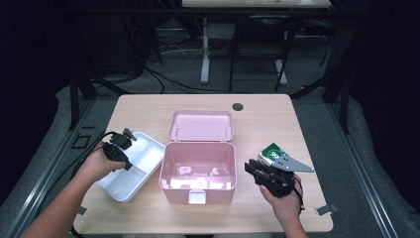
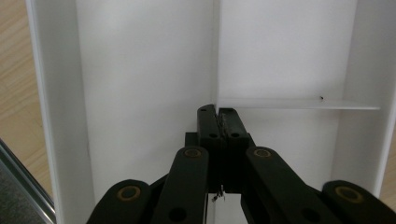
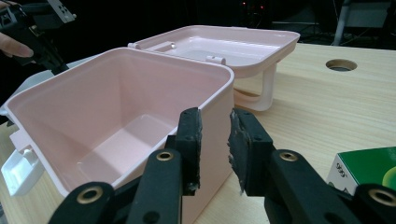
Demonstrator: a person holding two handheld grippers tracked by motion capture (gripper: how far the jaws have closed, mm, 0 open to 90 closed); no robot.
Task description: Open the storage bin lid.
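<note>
White tray (image 1: 130,174) sits on the bench (image 1: 307,129) left of the pink box (image 1: 198,171), its walls and divider hemming my left gripper (image 2: 218,114), jaws together, empty. My right gripper (image 3: 215,135) hovers beside the box's wall, jaws slightly apart, holding nothing.

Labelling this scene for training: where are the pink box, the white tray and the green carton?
pink box (image 1: 198,196), high view, front wall.
white tray (image 1: 130,187), high view, near rim.
green carton (image 3: 369,164), right gripper view, top face.

Glossy plastic on pale wood grain

Smooth pink box (image 1: 198,171); beside it matt white tray (image 2: 140,70), seemingly plastic; green carton (image 3: 369,168), glossy card; tabletop (image 1: 262,119) wood-look laminate.
</note>
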